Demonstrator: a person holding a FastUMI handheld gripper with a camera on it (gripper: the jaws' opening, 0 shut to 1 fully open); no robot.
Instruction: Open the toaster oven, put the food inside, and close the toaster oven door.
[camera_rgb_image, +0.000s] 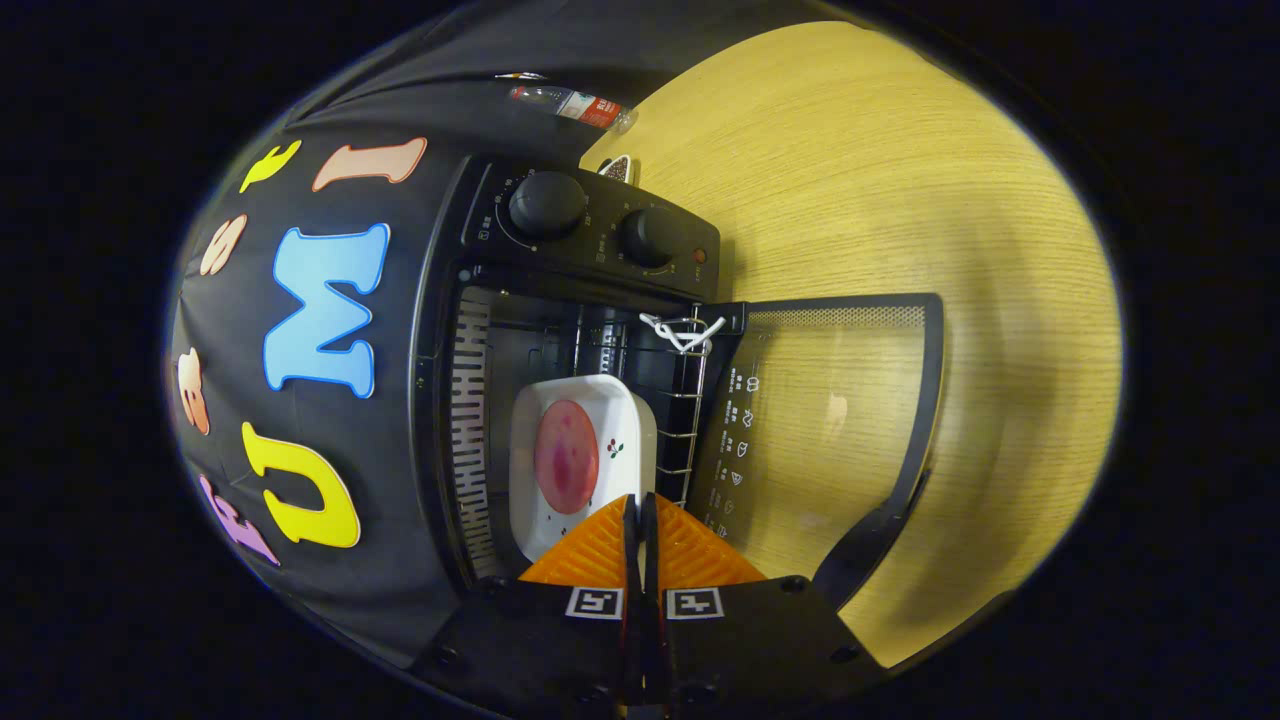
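Food is placed: the dish (580, 462) sits inside the oven (590, 330), door (830, 420) open. Your gripper (640, 520) is empty, fingers nearly together, at the oven's mouth. Closing the door remains.

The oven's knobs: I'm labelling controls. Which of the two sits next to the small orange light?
The knob nearer the open door; the orange light is beside it. The other knob sits farther away.

A single fisheye camera rides on the tongs (640, 520) and looks forward along them, rolled sideways. It sits close to the toaster oven (570, 330), facing straight into its open cavity. The lowered glass door (830, 400) and wooden counter (900, 180) spread beyond.
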